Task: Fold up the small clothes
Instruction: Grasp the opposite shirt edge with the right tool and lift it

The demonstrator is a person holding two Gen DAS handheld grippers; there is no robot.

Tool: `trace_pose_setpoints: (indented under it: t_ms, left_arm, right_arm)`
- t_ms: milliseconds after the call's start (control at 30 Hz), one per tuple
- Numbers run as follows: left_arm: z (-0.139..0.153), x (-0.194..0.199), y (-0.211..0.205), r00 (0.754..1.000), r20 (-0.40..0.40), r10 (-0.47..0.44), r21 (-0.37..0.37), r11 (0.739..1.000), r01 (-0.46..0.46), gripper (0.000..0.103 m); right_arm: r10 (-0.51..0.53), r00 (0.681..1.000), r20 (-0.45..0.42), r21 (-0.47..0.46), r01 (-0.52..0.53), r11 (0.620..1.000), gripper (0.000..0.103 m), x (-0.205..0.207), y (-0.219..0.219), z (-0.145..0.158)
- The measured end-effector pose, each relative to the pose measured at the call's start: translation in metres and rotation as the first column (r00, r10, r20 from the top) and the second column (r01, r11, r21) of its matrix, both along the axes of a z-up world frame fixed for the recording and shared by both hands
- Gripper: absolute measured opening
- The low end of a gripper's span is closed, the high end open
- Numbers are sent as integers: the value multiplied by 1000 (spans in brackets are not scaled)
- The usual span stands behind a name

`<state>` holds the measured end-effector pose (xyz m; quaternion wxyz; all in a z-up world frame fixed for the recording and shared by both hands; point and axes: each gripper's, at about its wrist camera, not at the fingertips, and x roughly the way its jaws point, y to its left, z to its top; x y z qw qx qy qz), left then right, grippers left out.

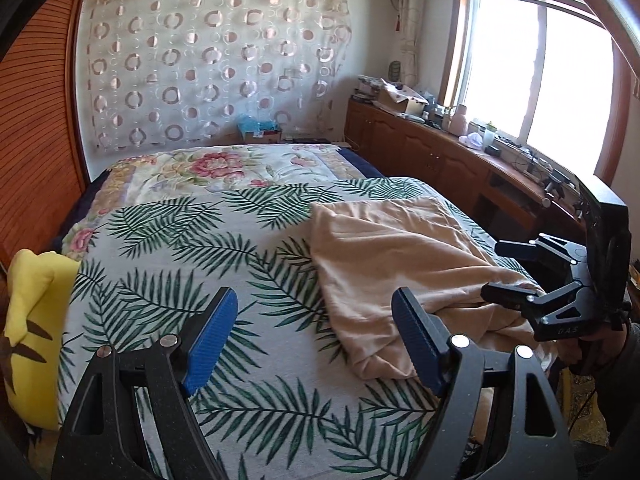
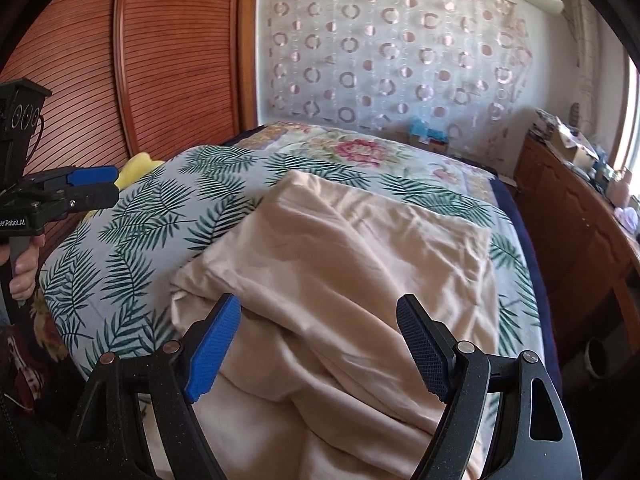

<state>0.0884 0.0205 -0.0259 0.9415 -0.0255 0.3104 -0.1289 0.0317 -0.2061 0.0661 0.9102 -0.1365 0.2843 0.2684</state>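
Peach garment [image 2: 340, 264] beneath spread right gripper [image 2: 320, 344]

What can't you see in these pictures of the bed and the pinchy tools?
- Peach cloth: near end cut off by the right wrist view's bottom edge, partly behind the right gripper.
- What garment it is: too crumpled to tell.
- Yellow plush: cut off at the left wrist view's edge.

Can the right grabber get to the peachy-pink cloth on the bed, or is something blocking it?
Probably yes. The right gripper is open and empty, hanging right over the near part of the peach garment. Nothing lies between them, and the left gripper is off to the side over the leaf-print cover.
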Motion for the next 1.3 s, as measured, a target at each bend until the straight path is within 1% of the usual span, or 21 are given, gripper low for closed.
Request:
trace_pose_setpoints:
  t_ms: [200, 400, 533, 733, 800, 833, 867, 900, 933, 967, 1000, 1067, 1133, 1233, 1300]
  left_arm:
    - [-2, -1, 17, 1000, 3, 30, -2, 1000, -30, 80]
    - [-5, -2, 33, 998, 3, 59, -16, 998, -59, 80]
    - [-8, -1, 40, 997, 0, 77, -23, 997, -77, 80]
    - [-10, -3, 42, 997, -1, 80, -28, 996, -80, 80]
    - [-11, -3, 41, 997, -1, 75, -28, 997, -75, 80]
    - [-11, -4, 41, 997, -1, 75, -28, 997, -75, 80]
    - [-11, -4, 41, 997, -1, 74, -28, 997, -74, 80]
    - [-11, -4, 40, 997, -2, 73, -29, 997, -73, 80]
    - [-11, -4, 40, 997, -2, 72, -29, 997, -72, 80]
    - [-11, -4, 39, 998, -3, 70, -30, 997, -70, 80]
    - [-12, -4, 39, 998, -4, 68, -30, 997, -69, 80]
    - [-13, -4, 37, 998, -6, 62, -31, 998, -62, 80]
    - [-13, -3, 34, 998, -8, 56, -29, 998, -56, 80]
    - [-13, -2, 29, 999, -13, 43, -32, 999, -44, 80]
    - [-14, -2, 25, 999, -15, 35, -33, 999, -35, 80]
  right_arm:
    - [83, 995, -63, 24, -82, 996, 82, 25, 24, -5]
    - [137, 987, -86, -15, -139, 990, 82, 42, 57, -10]
    - [196, 975, -106, -54, -203, 978, 82, 46, 76, -15]
    - [252, 951, -178, -127, -276, 953, 82, 59, 107, -42]
    - [238, 951, -197, -158, -271, 950, 74, 66, 112, -51]
    - [229, 954, -193, -178, -264, 948, 68, 69, 113, -54]
    - [232, 957, -172, -191, -264, 946, 55, 69, 114, -54]
    - [243, 954, -174, -187, -275, 943, 45, 70, 114, -53]
    - [234, 959, -161, -202, -264, 943, 20, 71, 113, -52]
    - [221, 964, -149, -224, -251, 942, 12, 73, 112, -51]
    - [225, 963, -150, -223, -255, 941, 11, 75, 109, -50]
    - [231, 964, -132, -188, -253, 949, 10, 76, 100, -37]
    - [210, 974, -89, -157, -222, 962, 10, 82, 85, -15]
    - [153, 988, -19, -95, -154, 983, 10, 102, 53, 27]
    - [91, 995, 43, -96, -86, 992, 10, 120, 33, 51]
